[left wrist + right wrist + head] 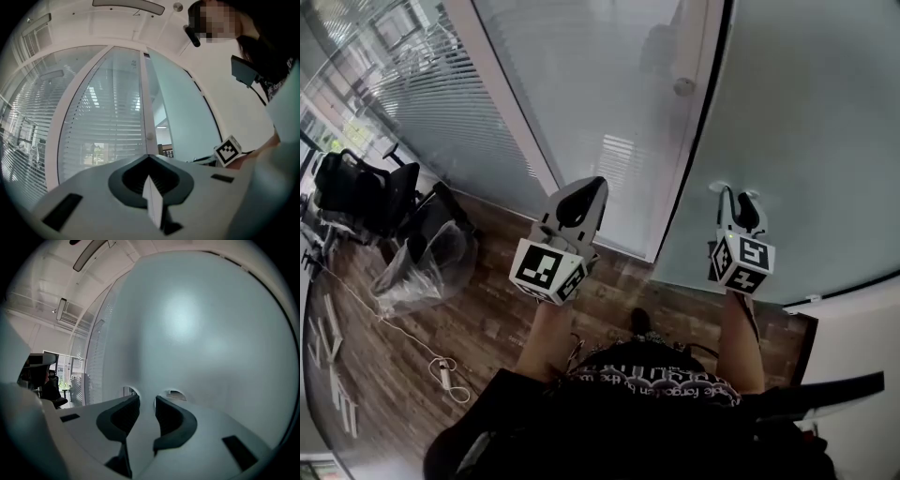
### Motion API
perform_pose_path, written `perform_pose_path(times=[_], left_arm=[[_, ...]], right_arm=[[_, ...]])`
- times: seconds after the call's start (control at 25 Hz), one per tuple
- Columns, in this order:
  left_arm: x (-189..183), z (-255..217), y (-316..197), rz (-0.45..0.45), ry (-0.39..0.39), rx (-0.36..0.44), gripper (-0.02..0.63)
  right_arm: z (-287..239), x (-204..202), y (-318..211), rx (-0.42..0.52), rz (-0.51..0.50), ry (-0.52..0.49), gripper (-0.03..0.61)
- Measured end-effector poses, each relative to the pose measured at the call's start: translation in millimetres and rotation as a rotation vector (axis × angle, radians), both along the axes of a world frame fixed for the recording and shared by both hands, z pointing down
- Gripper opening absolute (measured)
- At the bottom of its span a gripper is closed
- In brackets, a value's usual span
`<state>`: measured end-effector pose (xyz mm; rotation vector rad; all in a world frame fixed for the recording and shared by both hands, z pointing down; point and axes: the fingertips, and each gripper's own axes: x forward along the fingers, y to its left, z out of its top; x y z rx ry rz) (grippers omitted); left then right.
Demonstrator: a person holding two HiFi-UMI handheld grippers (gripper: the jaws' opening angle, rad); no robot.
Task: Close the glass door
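The frosted glass door (806, 112) fills the right of the head view, with its dark edge beside the white frame post (698, 112). My right gripper (737, 194) points level at the door with its tips at or very near the glass. Its jaws stand apart with nothing between them. In the right gripper view the door (197, 329) fills the picture just beyond the right gripper (146, 398). My left gripper (596, 184) is shut and empty, aimed at the fixed glass panel (581, 84) left of the post. In the left gripper view the left gripper (149, 157) faces that post (147, 117).
Blinds (441, 94) hang behind the glass wall on the left. Black office chairs (366, 192) and a clear plastic bag (427, 262) stand on the wooden floor (497, 319). A white cable with a power strip (445, 375) lies there. A white wall (862, 337) is at the right.
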<state>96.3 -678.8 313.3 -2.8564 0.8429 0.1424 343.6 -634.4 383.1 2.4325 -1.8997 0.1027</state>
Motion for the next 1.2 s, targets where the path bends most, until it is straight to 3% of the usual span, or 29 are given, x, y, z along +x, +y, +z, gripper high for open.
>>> perform_pose_path(times=[1.2], left_arm=[[35.9, 18.0, -76.4, -0.004, -0.011, -0.039, 0.002]], right_arm=[[-0.1, 63.7, -79.0, 0.002, 0.071, 0.006, 0.104]])
